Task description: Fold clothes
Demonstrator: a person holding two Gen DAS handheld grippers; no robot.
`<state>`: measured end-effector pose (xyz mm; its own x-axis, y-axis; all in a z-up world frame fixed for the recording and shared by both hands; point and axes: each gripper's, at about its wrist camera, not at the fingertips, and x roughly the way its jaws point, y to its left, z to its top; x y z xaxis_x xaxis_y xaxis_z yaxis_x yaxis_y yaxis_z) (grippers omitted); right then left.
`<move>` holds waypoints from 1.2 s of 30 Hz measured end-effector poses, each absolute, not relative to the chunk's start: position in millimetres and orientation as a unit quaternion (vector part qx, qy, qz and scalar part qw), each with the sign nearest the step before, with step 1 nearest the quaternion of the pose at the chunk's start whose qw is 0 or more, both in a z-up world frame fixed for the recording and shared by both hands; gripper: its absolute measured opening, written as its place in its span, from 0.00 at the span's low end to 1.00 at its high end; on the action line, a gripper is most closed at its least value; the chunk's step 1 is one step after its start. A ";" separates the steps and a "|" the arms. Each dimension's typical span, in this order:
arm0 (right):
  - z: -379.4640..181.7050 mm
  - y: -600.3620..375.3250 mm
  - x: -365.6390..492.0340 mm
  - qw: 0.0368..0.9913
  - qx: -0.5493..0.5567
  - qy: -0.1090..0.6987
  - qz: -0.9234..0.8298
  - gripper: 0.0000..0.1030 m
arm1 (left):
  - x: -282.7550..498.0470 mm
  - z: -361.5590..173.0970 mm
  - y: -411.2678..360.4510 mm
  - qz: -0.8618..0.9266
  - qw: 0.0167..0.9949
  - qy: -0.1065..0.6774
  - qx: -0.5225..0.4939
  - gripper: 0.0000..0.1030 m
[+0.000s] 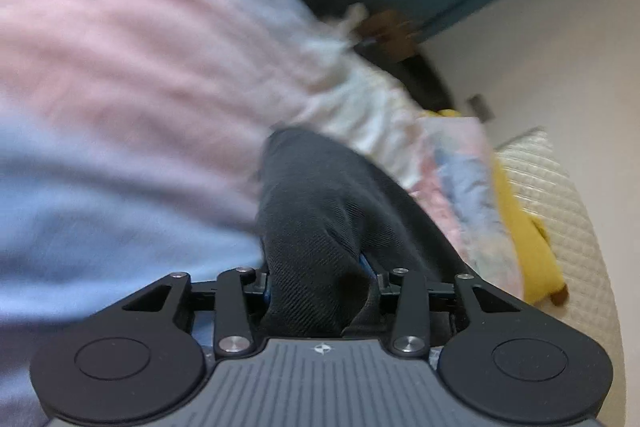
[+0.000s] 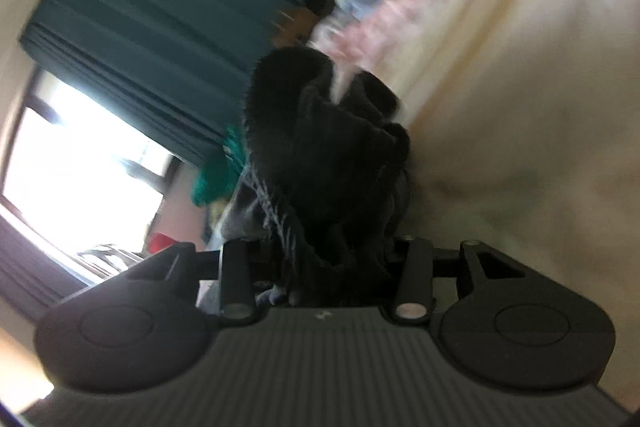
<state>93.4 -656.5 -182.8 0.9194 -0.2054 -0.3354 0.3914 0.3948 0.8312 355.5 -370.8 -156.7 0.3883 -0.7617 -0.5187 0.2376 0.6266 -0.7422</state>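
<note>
Two grippers, one dark garment between them. Left gripper (image 1: 320,267): jaws closed most of the way onto a bunched fold of the dark grey garment (image 1: 320,211), twill weave visible; cloth fills the gap and runs forward away from the camera. Right gripper (image 2: 332,259): jaws likewise drawn in on a thick wad of the same dark cloth (image 2: 328,147), looks black and fuzzy from this side, a pale-flecked cord hanging near the left finger. Fingertips themselves buried in fabric in both views.

Garment is off the surface at both held ends, bunched rather than spread. Below and beside it: a pastel pink-and-blue blanket (image 1: 120,87) covering the bed, a yellow item (image 1: 524,235) at its edge, cream quilted bedding (image 1: 560,195) beyond. Teal curtain (image 2: 160,39) and bright window (image 2: 80,167) behind. Both views smeared with motion blur; detail poor.

Judgement: step in hand is opening the garment out before any fold. To do it well, draw the two grips apart until the cloth between them goes taut and flat, keep both at equal height, then lay it on the blanket without slack. Risk: each grip holds several layers, so the piece may stay twisted; regrasp at an edge or corner if it won't spread.
</note>
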 end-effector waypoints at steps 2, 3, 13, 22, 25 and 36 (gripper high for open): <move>-197.5 -655.5 88.2 0.824 0.531 0.082 -0.178 0.47 | 355.2 -163.3 -367.1 -0.334 0.776 0.446 -0.294 0.46; -202.0 -657.5 85.7 0.820 0.540 0.076 -0.174 0.50 | 354.2 -160.3 -367.4 -0.336 0.777 0.448 -0.289 0.47; -175.5 -656.7 49.9 0.754 0.605 0.124 -0.224 0.58 | 307.8 -89.0 -325.7 -0.336 0.795 0.447 -0.237 0.54; -83.3 -598.8 -13.6 0.840 0.473 0.120 -0.239 0.58 | 197.3 10.6 -292.3 -0.365 0.849 0.371 -0.093 0.65; -48.1 -565.6 -30.3 0.880 0.398 0.116 -0.230 0.58 | 153.4 35.3 -281.3 -0.371 0.861 0.343 -0.052 0.77; 22.6 -451.3 -93.5 0.950 0.210 0.108 -0.205 0.66 | -0.5 73.6 -238.9 -0.362 0.903 0.228 0.044 1.00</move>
<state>-93.5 -451.3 22.6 0.8930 -0.3433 -0.2911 0.4340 0.8283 0.3545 -0.5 -238.9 73.6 0.6344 -0.6333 -0.4433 0.6733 0.7344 -0.0855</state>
